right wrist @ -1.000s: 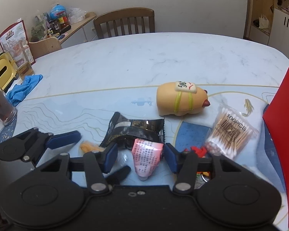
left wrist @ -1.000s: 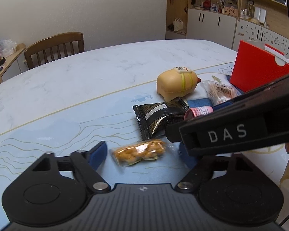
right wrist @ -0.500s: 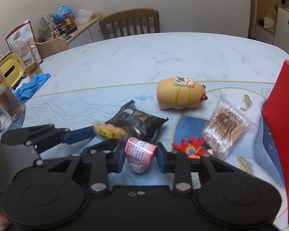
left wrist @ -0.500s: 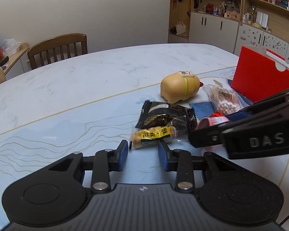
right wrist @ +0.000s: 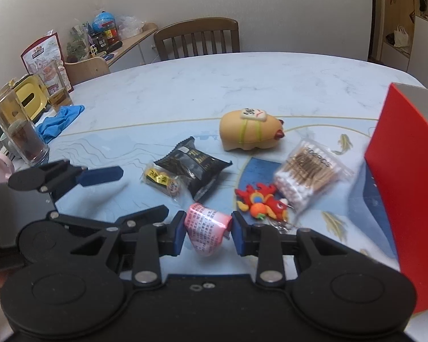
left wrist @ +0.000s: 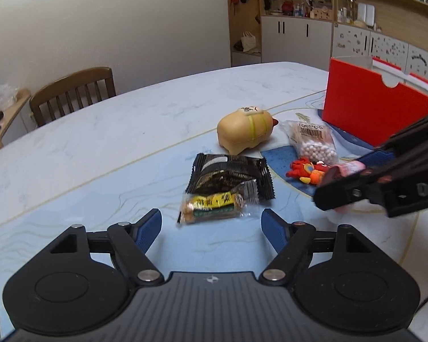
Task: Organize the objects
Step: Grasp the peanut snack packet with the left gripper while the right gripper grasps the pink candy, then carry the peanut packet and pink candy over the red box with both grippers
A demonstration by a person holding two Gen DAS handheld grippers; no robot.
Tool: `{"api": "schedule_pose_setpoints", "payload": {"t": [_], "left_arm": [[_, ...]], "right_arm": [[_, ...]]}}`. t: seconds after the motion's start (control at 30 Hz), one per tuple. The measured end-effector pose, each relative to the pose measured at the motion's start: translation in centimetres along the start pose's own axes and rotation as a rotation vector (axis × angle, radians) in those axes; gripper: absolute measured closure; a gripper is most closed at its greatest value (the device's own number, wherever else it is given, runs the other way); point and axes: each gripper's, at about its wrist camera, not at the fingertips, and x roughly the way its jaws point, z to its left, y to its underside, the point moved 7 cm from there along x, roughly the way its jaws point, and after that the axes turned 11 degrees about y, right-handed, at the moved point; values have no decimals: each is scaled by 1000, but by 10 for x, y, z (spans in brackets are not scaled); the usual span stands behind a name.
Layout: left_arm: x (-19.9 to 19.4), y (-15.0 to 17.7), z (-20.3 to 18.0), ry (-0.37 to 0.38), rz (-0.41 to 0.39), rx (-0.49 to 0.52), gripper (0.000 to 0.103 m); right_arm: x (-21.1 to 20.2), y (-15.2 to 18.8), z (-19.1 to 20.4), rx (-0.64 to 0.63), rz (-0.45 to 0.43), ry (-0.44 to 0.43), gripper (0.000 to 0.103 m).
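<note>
Item: pink sachet (right wrist: pixel 207 229), light, soft, crushable; pinched at mid-body in my right claw (right wrist: pixel 205 232), above the near surface (right wrist: pixel 185 91). Left claw (left wrist: pixel 211 228): just spread, empty, before yellow snack packet (left wrist: pixel 212 206).

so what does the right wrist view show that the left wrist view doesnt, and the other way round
Only the right wrist view shows the glass of dark drink, the yellow holder and the pink packet's printed face pinched in the right gripper. Only the left wrist view shows the wall cabinets and shelves, and the left gripper open with nothing between its fingers. Both show the tan pig toy, black snack packet, yellow snack packet, cotton swab bag, red toy and red box.
</note>
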Motion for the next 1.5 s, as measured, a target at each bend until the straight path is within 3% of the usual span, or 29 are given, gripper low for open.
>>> {"api": "schedule_pose_setpoints", "payload": {"t": [0.27, 0.53, 0.87, 0.97, 1.23, 1.5], "left_arm": [[24, -5, 7, 48, 32, -89, 27], [28, -6, 10, 57, 17, -105, 27], [18, -4, 7, 41, -9, -83, 49], [12, -6, 5, 44, -10, -95, 49], [-13, -15, -21, 73, -4, -87, 49], [-39, -49, -66, 107, -44, -24, 49]], "right_arm": [[-4, 5, -11, 17, 0, 10, 71], [-2, 9, -15, 16, 8, 10, 71], [0, 11, -18, 11, 13, 6, 71], [-5, 11, -21, 11, 4, 7, 71], [-35, 4, -41, 8, -46, 14, 71], [-75, -13, -73, 19, -135, 38, 71]]}}
